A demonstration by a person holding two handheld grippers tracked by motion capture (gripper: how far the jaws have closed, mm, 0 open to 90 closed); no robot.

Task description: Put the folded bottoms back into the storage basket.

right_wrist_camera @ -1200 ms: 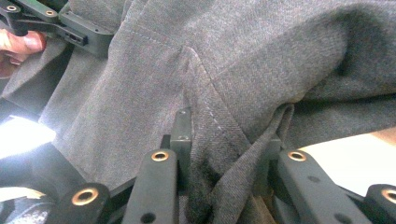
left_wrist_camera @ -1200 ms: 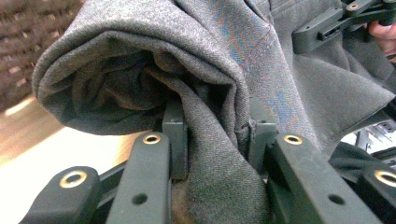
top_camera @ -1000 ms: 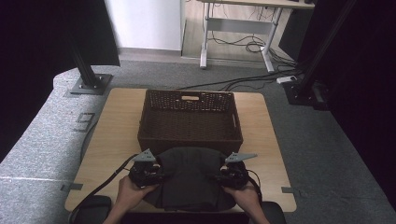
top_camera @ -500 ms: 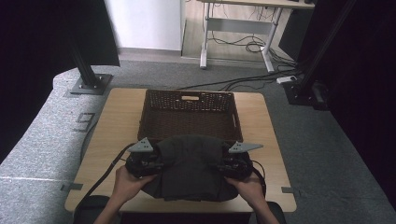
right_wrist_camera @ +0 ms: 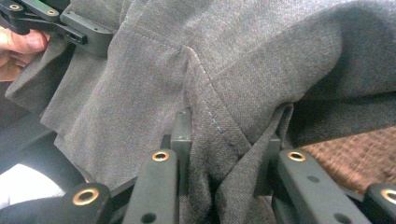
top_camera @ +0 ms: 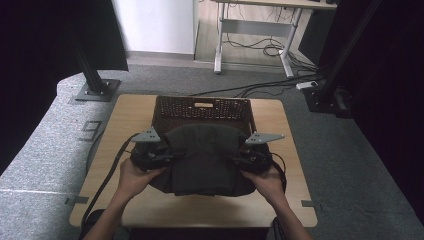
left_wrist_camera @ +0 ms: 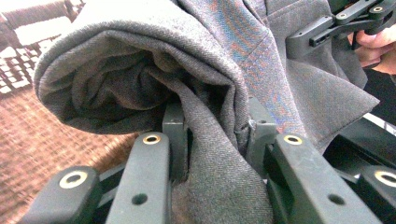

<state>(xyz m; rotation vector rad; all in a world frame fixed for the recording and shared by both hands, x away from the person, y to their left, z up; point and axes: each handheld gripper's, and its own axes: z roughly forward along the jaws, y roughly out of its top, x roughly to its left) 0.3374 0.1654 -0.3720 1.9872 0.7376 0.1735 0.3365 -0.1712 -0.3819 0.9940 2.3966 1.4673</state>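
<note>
While my left gripper point(left_wrist_camera: 212, 135) and right gripper point(right_wrist_camera: 229, 140) each pinch folded grey garment point(top_camera: 202, 160) above the table's point(top_camera: 295, 200) near edge, its sagging middle could snag the basket's point(top_camera: 202, 102) near rim.

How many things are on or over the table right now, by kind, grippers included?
Grippers: 2, the left gripper and the right gripper, each shut on the garment
Dark grey garment: 1
Brown wicker basket: 1
Total: 4
</note>
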